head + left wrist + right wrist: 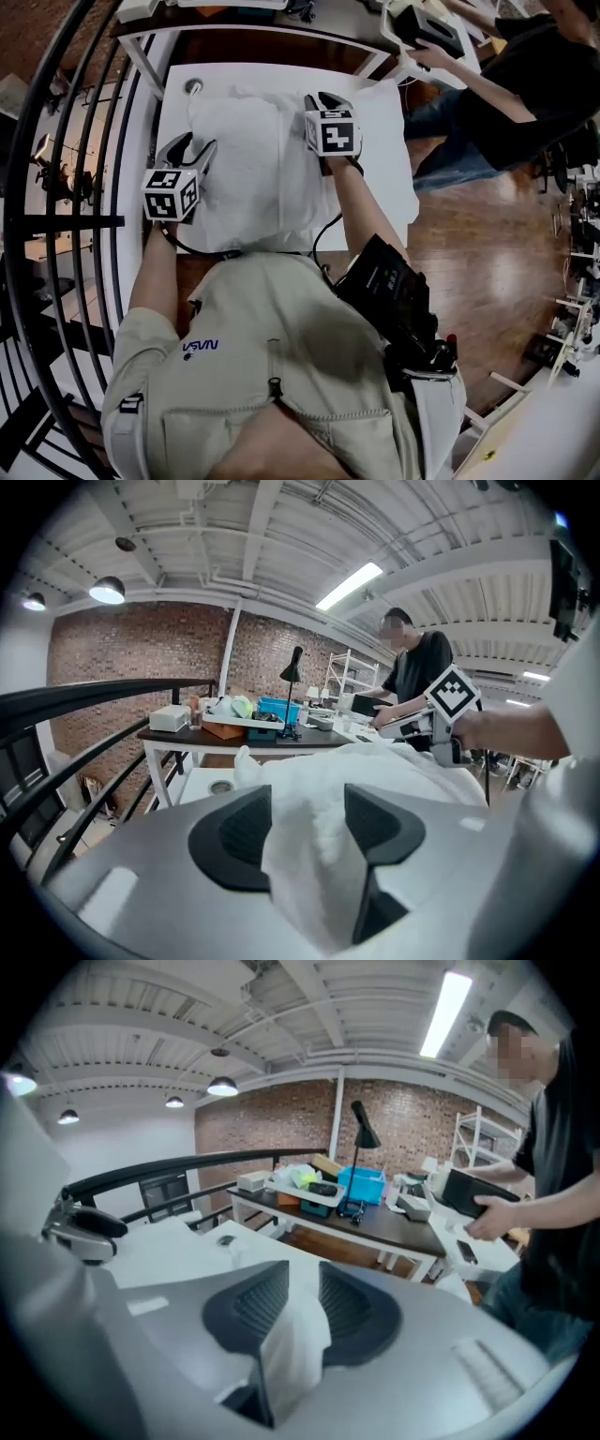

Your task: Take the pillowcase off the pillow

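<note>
White pillowcase lies on white table, lengthwise away from the person, near end at table's front edge. Puffy bulk of pillow is toward far-left part. Where cover ends and pillow starts: can't tell, all white.

L gripper is at the bundle's left side, near end. Its jaws stand wide apart w/ a thick fold of the white cloth bunched up between the pads, not pinched, so released. R gripper is at the right side, farther up the table. Its jaws are parted less, w/ a thinner fold of cloth hanging in the gap; grip is let go too. Both point away from the person and tilt down. Marker cubes face up in head view.

Round fitting is set in the table's far-left corner, just beyond the pillow. The person's beige vest fills the bottom of head view.

Beyond the table: dark-topped desk w/ blue box and black lamp, brick wall behind. Black railing curves along the left. Wood floor is to the right, where a 2nd person in a dark top holds a black device at another white table.
</note>
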`<state>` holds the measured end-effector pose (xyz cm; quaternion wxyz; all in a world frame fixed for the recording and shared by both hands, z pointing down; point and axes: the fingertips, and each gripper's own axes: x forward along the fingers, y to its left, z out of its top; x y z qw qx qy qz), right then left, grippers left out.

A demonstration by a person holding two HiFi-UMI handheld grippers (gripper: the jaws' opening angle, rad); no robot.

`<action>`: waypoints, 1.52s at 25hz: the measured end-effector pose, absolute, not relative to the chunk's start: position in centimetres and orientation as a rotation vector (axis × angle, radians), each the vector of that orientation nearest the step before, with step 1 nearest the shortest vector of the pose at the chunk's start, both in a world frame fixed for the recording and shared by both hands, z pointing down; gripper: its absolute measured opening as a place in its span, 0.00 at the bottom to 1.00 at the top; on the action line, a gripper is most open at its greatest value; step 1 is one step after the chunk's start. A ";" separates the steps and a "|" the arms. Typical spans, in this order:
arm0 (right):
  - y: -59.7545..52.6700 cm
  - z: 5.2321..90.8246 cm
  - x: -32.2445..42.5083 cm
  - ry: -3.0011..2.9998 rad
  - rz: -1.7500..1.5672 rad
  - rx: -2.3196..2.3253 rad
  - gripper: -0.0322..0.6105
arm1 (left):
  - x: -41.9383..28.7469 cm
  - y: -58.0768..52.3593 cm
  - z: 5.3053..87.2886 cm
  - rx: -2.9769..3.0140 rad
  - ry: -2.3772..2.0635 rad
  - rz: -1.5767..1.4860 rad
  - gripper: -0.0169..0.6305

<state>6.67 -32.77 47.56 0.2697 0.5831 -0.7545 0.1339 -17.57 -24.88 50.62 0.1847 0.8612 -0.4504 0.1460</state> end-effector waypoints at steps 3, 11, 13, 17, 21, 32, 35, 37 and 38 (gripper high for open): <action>-28.8 45.5 6.2 -2.095 0.335 1.619 0.22 | -18.0 -22.8 48.9 2.451 -1.273 0.344 0.44; -16.7 45.5 5.3 -2.151 0.312 1.651 0.24 | -14.2 -14.9 47.5 2.588 -1.149 0.372 0.49; -13.9 46.3 5.1 -2.180 0.340 1.616 0.24 | -12.9 -12.8 47.7 2.596 -1.145 0.408 0.49; -9.8 47.6 4.7 -2.231 0.372 1.537 0.24 | -11.6 -9.5 49.2 2.550 -1.175 0.473 0.50; -7.2 49.6 4.8 -2.260 0.375 1.453 0.24 | -10.4 -7.8 50.7 2.514 -1.248 0.505 0.52; -5.3 57.1 1.8 -2.136 0.426 1.338 0.32 | -9.3 -6.1 57.4 2.518 -1.253 0.806 0.55; -6.1 57.6 1.5 -2.062 0.366 1.379 0.29 | -9.2 -6.7 59.1 2.531 -1.285 0.899 0.42; -6.8 57.3 2.1 -2.033 0.325 1.416 0.15 | -9.0 -7.4 58.8 2.545 -1.334 0.929 0.25; -6.9 57.1 2.4 -2.030 0.317 1.439 0.09 | -9.1 -7.7 58.3 2.558 -1.352 0.932 0.17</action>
